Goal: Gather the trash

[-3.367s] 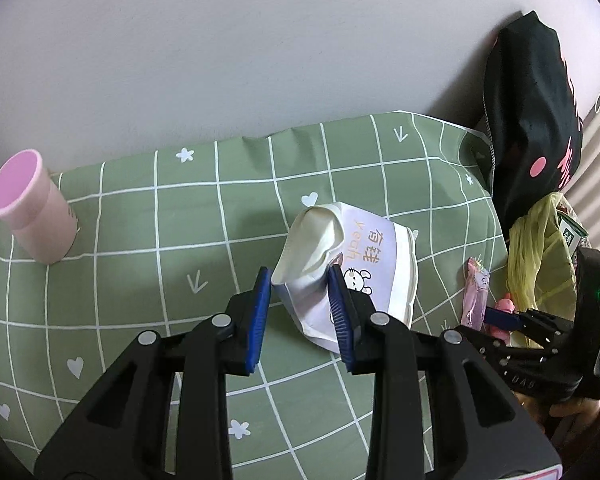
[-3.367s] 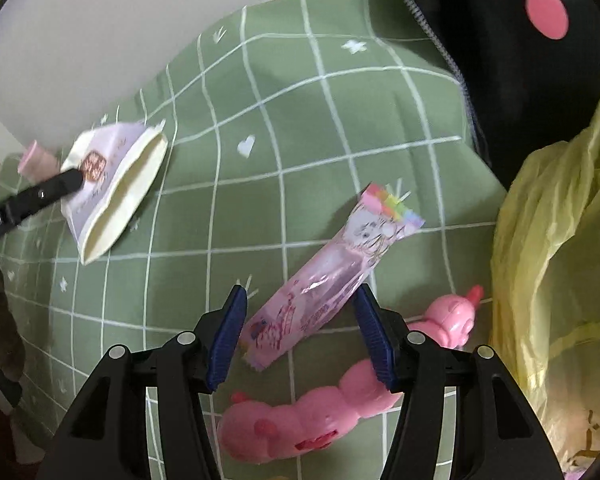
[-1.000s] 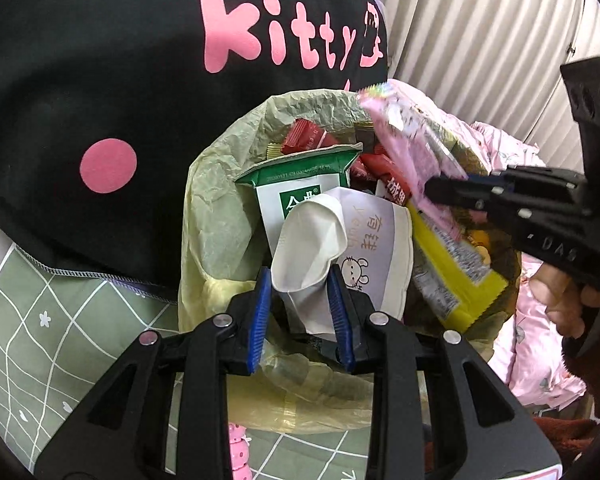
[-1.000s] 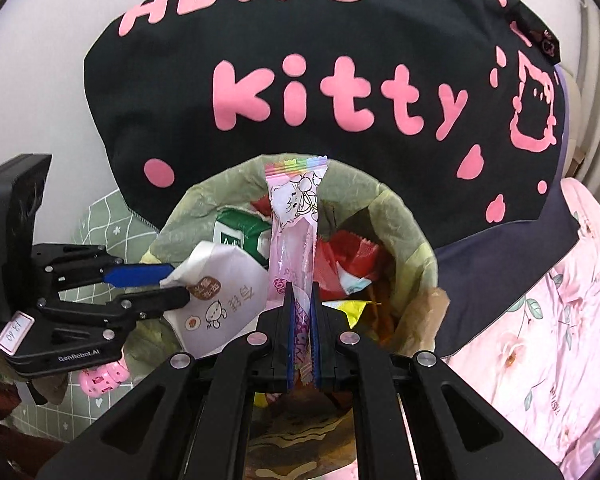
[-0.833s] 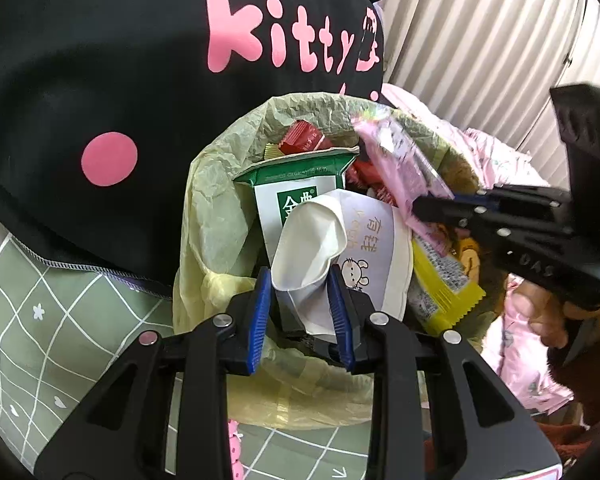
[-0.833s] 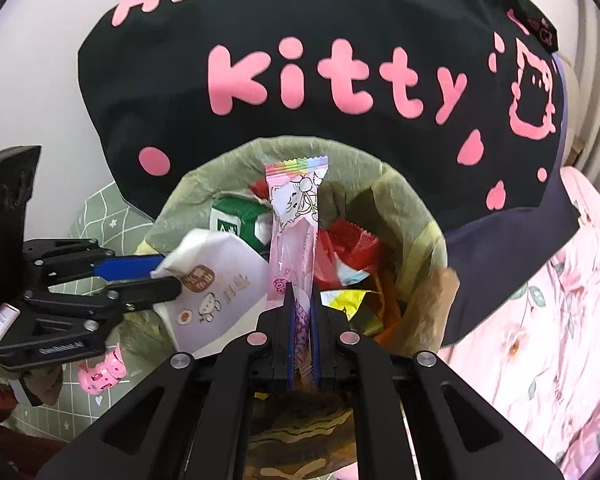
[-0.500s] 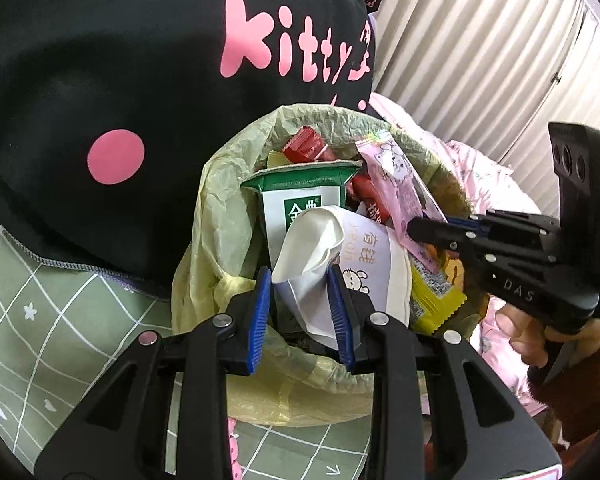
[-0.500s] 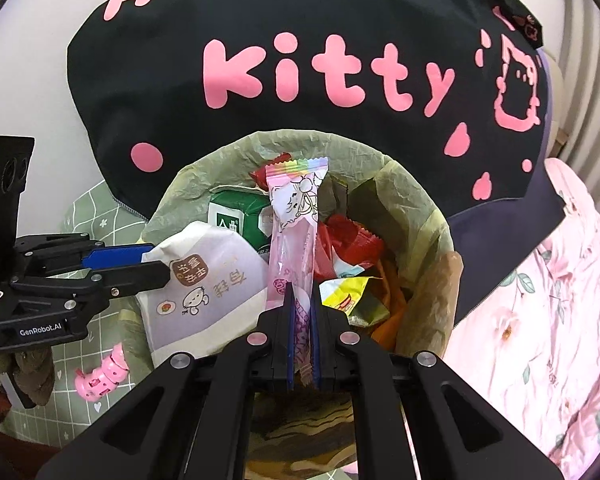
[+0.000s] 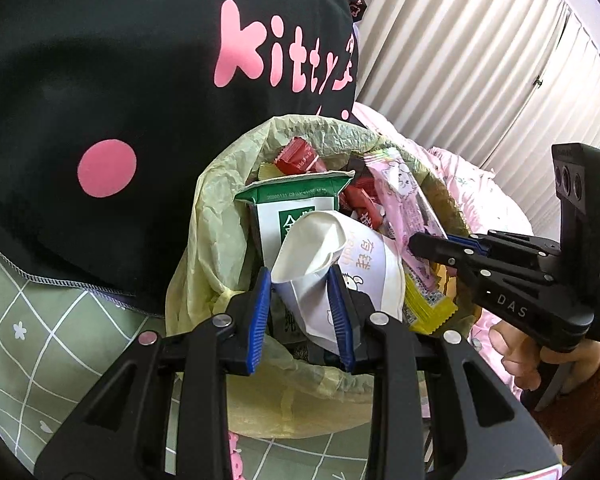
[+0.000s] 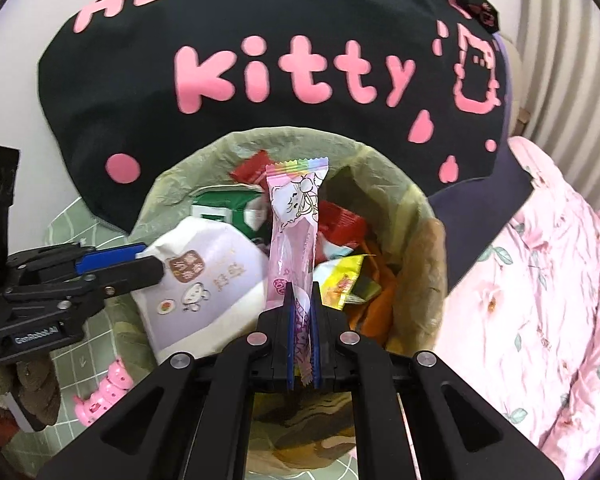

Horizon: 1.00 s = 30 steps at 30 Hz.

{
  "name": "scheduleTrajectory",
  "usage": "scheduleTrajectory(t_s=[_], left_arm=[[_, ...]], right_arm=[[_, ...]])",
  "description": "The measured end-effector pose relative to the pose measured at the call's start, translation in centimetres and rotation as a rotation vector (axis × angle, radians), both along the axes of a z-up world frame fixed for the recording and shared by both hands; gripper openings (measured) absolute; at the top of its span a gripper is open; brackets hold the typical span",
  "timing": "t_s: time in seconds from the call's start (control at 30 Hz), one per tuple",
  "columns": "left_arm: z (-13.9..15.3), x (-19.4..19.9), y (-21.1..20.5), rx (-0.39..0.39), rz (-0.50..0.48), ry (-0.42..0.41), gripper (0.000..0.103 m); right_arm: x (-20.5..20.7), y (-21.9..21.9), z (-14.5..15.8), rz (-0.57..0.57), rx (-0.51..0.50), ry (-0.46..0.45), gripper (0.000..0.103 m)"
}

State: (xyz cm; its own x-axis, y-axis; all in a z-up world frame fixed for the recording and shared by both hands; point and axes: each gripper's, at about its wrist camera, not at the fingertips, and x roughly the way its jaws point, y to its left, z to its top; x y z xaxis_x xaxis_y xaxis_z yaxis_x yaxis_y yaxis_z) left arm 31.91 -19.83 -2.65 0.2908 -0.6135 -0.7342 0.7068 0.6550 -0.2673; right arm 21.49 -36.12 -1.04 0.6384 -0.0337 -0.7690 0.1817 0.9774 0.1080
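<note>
So both my grippers are over the yellow trash bag [image 10: 384,184] right now, 1 item each. My left gripper [image 9: 302,312] has its 2 blue pads clamped on the crumpled white paper pouch [image 9: 336,264], which hangs just above the green-and-white carton [image 9: 288,204] in the bag. My right gripper [image 10: 302,336] is squeezed nearly flat on the bottom end of the pink candy wrapper [image 10: 296,220], which stands upright over the bag's mouth. The black Hello Kitty cushion [image 10: 260,64] sits right behind the bag.
</note>
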Motion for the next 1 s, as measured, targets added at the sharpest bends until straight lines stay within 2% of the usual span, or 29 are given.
scheduleTrajectory(t_s=[0.17, 0.23, 0.33, 0.4, 0.53, 0.6, 0.73, 0.8, 1.0], left_arm=[[0.1, -0.3, 0.6, -0.021, 0.035, -0.007, 0.029], [0.2, -0.3, 0.8, -0.032, 0.055, 0.002, 0.031], [0.9, -0.7, 1.7, -0.058, 0.079, 0.021, 0.042], [1.8, -1.4, 2.3, -0.074, 0.093, 0.006, 0.052], [3.2, -3.4, 4.0, -0.080, 0.164, -0.022, 0.063], [3.9, -5.4, 5.7, -0.070, 0.243, -0.047, 0.073], [4.3, -10.2, 8.9, -0.026, 0.367, -0.100, 0.075], [4.3, -12.2, 10.1, 0.007, 0.421, -0.113, 0.083], [4.3, -20.1, 14.5, 0.102, 0.616, -0.183, 0.084]], right_arm=[[-0.1, 0.1, 0.2, 0.013, -0.018, -0.013, 0.009], [-0.3, 0.0, 0.3, 0.007, -0.026, -0.026, 0.018], [-0.9, -0.3, 0.5, 0.013, 0.012, -0.057, 0.032], [-1.4, -0.5, 0.7, 0.016, 0.007, -0.074, 0.034], [-2.8, -0.6, 1.5, 0.021, 0.009, -0.124, 0.036], [-3.8, -0.4, 1.9, 0.038, 0.029, -0.156, 0.036], [-6.2, 1.6, 2.4, 0.128, 0.082, -0.191, 0.036], [-7.4, 2.8, 2.4, 0.178, 0.104, -0.204, 0.036], [-11.4, 7.1, 2.4, 0.307, 0.134, -0.225, 0.036]])
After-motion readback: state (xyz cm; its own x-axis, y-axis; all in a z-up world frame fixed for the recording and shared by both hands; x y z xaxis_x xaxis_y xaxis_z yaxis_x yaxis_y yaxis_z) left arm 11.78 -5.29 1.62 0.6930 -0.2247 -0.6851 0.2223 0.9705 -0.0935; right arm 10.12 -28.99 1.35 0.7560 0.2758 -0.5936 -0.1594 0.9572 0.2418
